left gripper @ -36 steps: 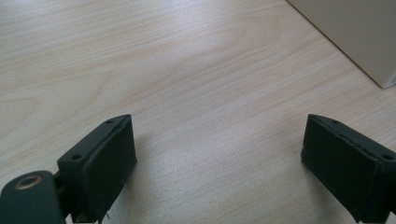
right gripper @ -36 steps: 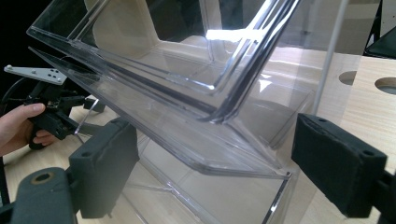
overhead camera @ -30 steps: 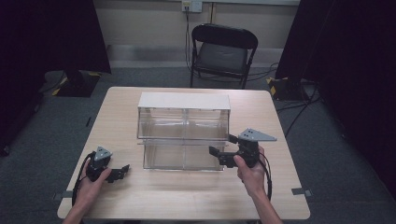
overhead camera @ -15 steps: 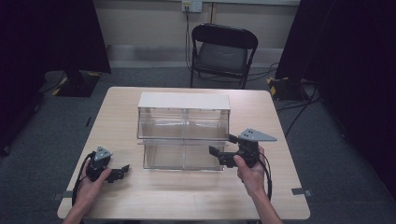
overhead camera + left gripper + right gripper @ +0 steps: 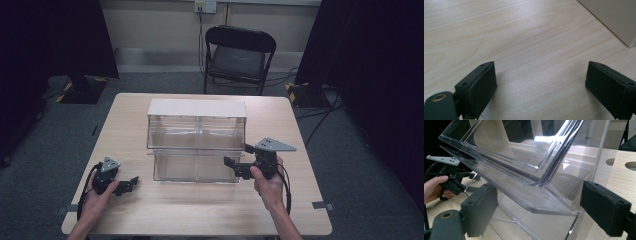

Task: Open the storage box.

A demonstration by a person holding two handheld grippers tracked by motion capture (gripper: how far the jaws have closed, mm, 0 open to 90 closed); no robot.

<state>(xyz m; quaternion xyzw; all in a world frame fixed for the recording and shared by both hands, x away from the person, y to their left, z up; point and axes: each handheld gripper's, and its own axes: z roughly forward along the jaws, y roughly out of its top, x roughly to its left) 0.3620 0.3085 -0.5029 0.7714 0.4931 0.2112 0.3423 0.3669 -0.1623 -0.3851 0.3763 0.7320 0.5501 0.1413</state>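
The bin rack at the frame's centre is clear plastic with a white top. The table is pale wood grain. Both grippers are black; the chair at top is black.

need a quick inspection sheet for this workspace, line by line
surface: light wood table, bare around the bins
job's things: clear two-tier bin unit with a white top, mid-table, tiers look empty
clutter: nothing seen
grippers: left hand-held gripper open, low over the table; right hand-held gripper open at the unit's lower right front corner
cables: black cable trails from the right one
surroundings: black folding chair behind the table, dark curtains at both sides
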